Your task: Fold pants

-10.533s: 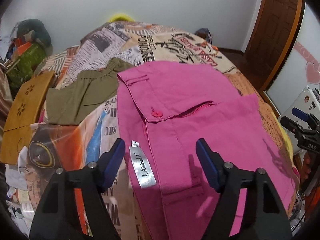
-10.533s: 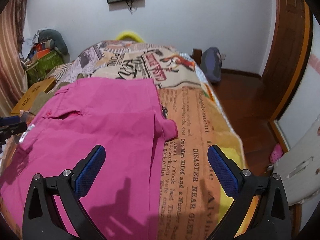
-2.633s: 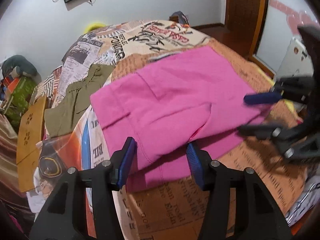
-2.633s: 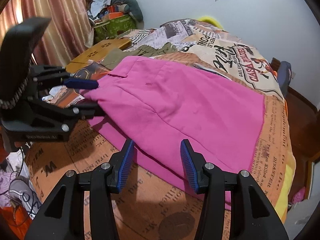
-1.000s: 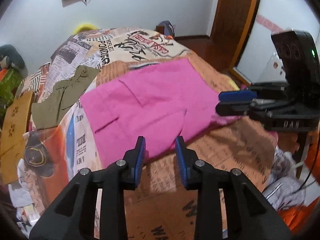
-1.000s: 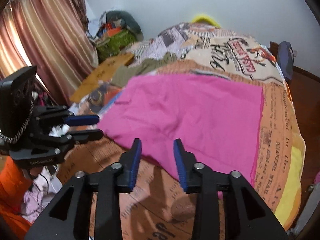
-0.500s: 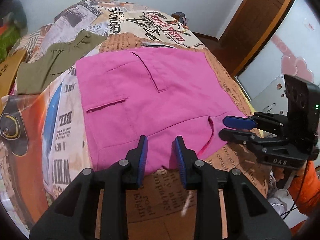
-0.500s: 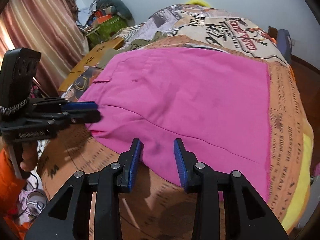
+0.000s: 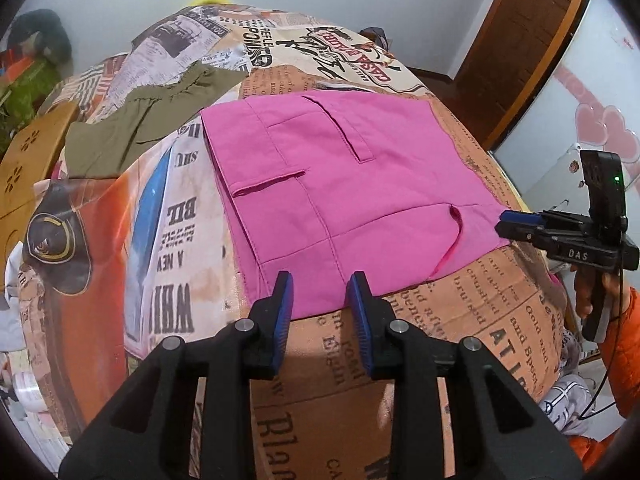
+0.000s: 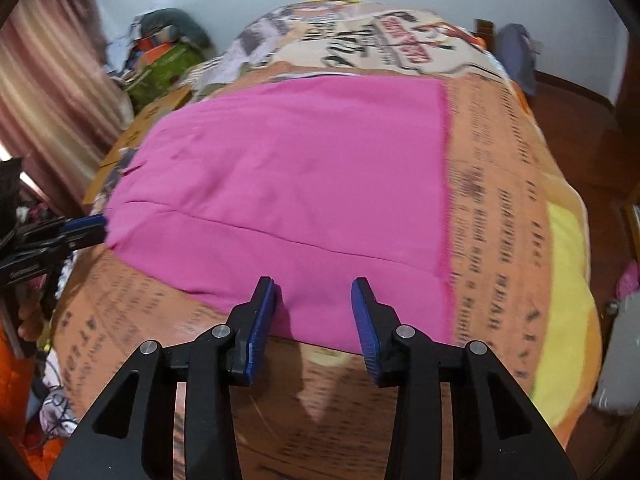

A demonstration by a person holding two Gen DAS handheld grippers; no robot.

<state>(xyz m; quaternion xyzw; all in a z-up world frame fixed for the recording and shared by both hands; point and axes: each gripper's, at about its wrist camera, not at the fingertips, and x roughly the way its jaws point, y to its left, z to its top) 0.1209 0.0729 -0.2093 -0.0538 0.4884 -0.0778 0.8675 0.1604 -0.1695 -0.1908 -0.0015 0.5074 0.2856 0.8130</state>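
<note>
Left wrist view: both grippers have dropped to the pink pants' (image 9: pixel 352 192) near edge, left gripper (image 9: pixel 320 286) narrow and empty, right gripper (image 10: pixel 314 290) opening, ready to pinch.

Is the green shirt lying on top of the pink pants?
No, the green shirt lies on the bedspread beside the pink pants, off their far left corner.

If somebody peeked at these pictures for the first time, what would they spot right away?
The bright pink pants jump out first, spread flat in the middle of the bed. Under them is a busy newspaper-print bedspread covered in big letters, with an olive green garment lying beyond the pants' far left corner. Close to the camera, the blue-padded left gripper and right gripper both sit at the near edge of the pants; the right one's jaws are opening.
</note>
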